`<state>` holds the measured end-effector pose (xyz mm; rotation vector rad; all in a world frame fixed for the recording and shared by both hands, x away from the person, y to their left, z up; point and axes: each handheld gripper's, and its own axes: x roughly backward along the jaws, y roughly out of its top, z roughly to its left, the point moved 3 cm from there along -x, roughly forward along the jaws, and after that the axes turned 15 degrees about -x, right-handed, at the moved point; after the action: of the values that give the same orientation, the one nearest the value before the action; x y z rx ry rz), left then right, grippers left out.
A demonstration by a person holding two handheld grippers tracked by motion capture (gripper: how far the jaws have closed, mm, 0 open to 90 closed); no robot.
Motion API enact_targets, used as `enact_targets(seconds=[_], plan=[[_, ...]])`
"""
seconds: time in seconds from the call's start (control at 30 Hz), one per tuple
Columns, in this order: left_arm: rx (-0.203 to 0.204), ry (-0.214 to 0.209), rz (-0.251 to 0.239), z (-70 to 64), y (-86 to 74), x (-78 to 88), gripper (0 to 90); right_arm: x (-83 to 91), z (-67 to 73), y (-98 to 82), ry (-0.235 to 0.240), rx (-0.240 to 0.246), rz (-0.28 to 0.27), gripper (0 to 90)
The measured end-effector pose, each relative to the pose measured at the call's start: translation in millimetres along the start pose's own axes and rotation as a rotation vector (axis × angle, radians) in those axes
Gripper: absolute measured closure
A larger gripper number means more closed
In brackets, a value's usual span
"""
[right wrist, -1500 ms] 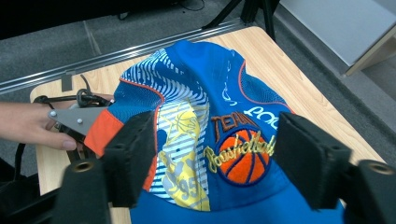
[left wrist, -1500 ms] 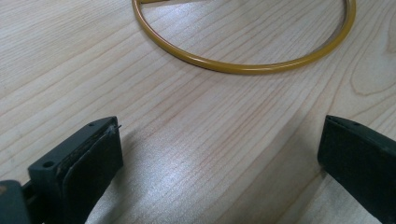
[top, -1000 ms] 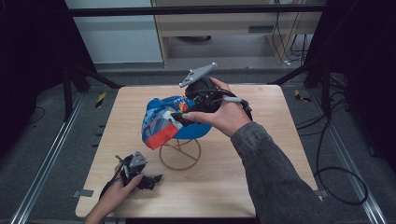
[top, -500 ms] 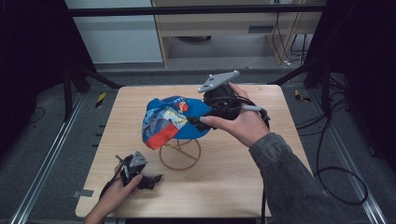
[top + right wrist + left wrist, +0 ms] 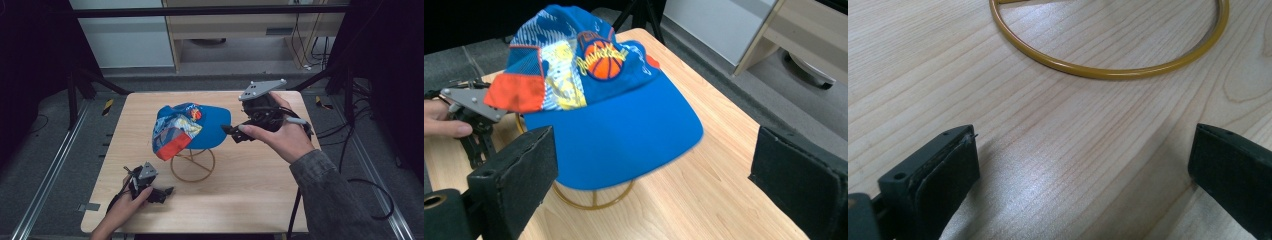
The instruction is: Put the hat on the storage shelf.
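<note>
The table carries the blue cap on its yellow wire stand, mid-table toward the far edge, same as before. The right gripper has backed off toward the right edge, jaws now spread and clear of the brim. The left gripper stays parked at the near-left corner, jaws apart.

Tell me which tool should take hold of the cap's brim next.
Right. The right tool is raised with its jaws open just off the blue cap's brim, which it faces. The left tool rests open on the table, low near the stand's yellow ring.
</note>
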<state>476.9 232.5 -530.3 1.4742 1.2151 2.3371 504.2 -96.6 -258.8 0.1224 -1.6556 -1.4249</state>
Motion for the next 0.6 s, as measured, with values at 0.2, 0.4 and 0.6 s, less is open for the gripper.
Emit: enact_targets(seconds=[0.2,0.4,0.6], plan=[[0.0,0.0,0.0,-0.1,0.0,0.1,0.0,6.7,-10.1,-9.1,-0.015,-0.017,-0.006,4.8],[0.001,0.001,-0.002,-0.2,0.0,-0.1,0.0,12.3,-16.8,-20.0,-0.026,-0.03,-0.004,4.8],[0.001,0.002,-0.002,-0.2,0.0,-0.1,0.0,17.0,-22.3,-28.6,-0.028,-0.043,-0.004,4.8]])
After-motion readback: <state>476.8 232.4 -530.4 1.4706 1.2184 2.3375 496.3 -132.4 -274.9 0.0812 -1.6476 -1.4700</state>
